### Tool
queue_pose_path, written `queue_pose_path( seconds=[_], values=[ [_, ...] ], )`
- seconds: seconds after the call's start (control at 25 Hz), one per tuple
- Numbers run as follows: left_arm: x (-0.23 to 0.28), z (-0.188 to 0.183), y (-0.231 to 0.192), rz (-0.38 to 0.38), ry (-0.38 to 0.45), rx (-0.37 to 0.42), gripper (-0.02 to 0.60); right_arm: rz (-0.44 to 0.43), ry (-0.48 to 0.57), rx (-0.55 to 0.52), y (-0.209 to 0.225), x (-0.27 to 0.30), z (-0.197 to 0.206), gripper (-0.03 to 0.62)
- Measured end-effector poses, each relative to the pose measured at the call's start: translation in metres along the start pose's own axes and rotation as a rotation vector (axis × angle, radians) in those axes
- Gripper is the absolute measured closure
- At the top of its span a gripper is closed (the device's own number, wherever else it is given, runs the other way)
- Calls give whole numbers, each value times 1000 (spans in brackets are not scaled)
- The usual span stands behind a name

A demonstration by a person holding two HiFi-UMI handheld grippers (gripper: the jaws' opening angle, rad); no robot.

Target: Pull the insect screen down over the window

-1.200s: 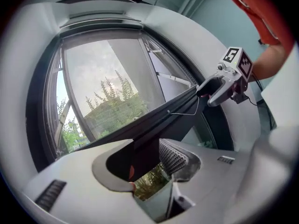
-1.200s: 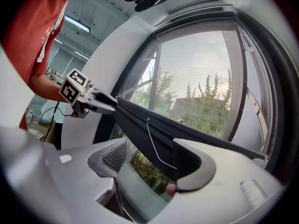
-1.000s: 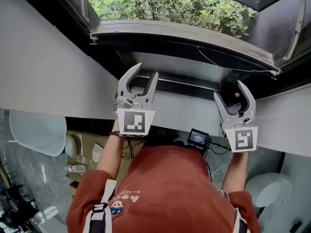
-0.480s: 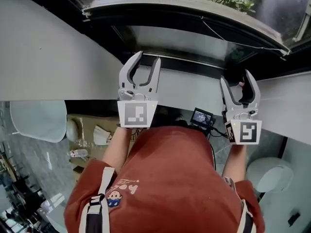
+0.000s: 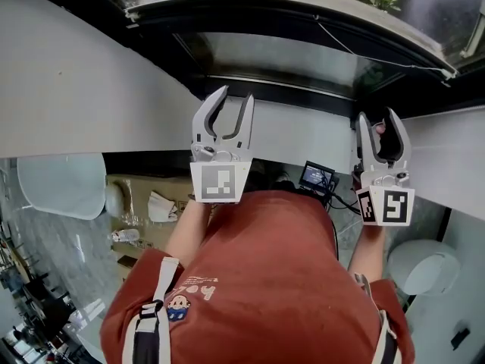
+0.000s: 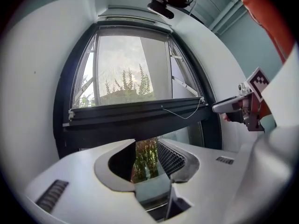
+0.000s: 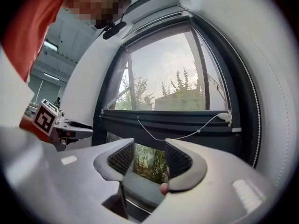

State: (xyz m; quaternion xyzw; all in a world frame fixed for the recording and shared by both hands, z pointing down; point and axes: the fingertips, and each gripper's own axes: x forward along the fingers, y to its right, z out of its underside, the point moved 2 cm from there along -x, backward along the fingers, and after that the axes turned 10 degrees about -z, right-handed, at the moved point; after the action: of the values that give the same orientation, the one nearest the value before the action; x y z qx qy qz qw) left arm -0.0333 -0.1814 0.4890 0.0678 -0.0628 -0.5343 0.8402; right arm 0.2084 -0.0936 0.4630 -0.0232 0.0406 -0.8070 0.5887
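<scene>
At the window [image 6: 60, 106], the screen [image 6: 124, 78] hangs from the top down to its dark bar [image 6: 135, 116], which runs level across the lower part of the opening. A thin white cord [image 6: 183, 114] droops along the right stretch of the bar. Above the bar the trees [image 6: 140, 84] and sky look pale and hazy; below it the leaves show sharp and green through bare glass

Both tools point level at the window and sit lower than the bar, clear of it. The left gripper [image 5: 233, 98] is near the middle of the window. Its jaws stand well apart and have just been closing a little; nothing is between them, and only leaves and glass show through the gap in the left gripper view. The right gripper [image 5: 378, 118] is well to the side, near the right end of the window and under the cord. Its jaws have also just been closing and are now narrower than the left pair, but a clear gap remains and they hold nothing. A small pink spot [image 7: 163, 188] sits low by one of the right jaws; what it is I cannot tell

From the head view, the person's red shirt [image 5: 273, 279] fills the foreground, with white wall [image 5: 76, 89] on both sides of the window
</scene>
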Motion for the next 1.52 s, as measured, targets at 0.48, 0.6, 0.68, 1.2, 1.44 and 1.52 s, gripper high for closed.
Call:
queue_pose_path(
  seconds=[0.48,0.6,0.68,1.2,1.44,1.52],
  values=[
    [-2,-2,4,-4,14,-41,571,98,37,7,10,-16,-2,585],
    [-2,-3,2,0,17,-34,577,101,36,-3,11,-17,-2,585],
    [-2,-3,1,-4,19,-34,577,105,35,-7,11,-17,-2,585],
    [-4,-8,2,-8,46,-33,575,120,20,-36,10,-14,2,585],
    [-2,-16,3,-19,66,-59,577,123,20,-40,13,-14,3,585],
    [-1,-28,1,-39,124,-103,577,121,19,-41,13,-13,3,585]
  ],
)
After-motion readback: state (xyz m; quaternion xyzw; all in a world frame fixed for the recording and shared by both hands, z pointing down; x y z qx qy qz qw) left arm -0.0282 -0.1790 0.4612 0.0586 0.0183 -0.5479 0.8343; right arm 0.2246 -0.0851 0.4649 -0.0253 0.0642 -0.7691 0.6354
